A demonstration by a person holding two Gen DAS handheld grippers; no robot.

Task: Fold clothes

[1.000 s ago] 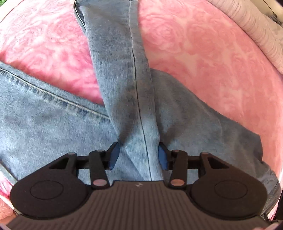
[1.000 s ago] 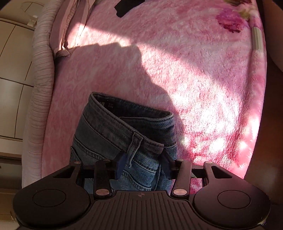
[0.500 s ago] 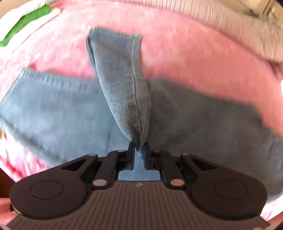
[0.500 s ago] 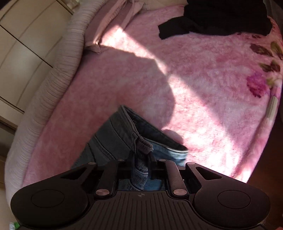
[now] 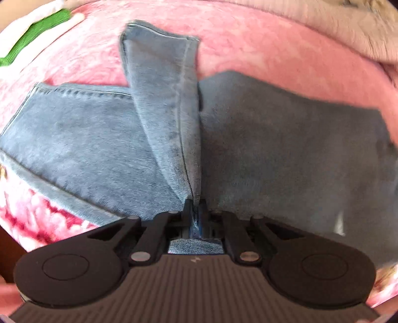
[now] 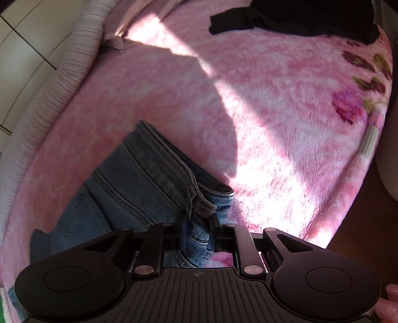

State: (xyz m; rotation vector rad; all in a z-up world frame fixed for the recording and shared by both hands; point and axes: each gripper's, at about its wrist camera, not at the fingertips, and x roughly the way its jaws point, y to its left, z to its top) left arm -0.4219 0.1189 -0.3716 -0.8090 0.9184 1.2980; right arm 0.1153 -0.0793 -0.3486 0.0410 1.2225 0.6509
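Observation:
Light blue jeans lie across a pink fleece blanket. One leg crosses over the rest, its hem at the top. My left gripper is shut on a pinched fold of that leg, which rises in a ridge to the jaws. In the right wrist view the jeans' waistband with a belt loop lies in shadow. My right gripper has the bunched waistband corner between its fingers, filling the gap, and its jaws are opening.
A green and white cloth lies at the blanket's far left. A black garment lies at the far end of the blanket. A grey ribbed bolster runs along the left, with pale cabinet doors behind. A fingertip shows at bottom right.
My left gripper closed on the jeans leg and drew back, so more of the jeans shows. My right gripper closed on the waistband, rolled, and its jaws have since widened a little.

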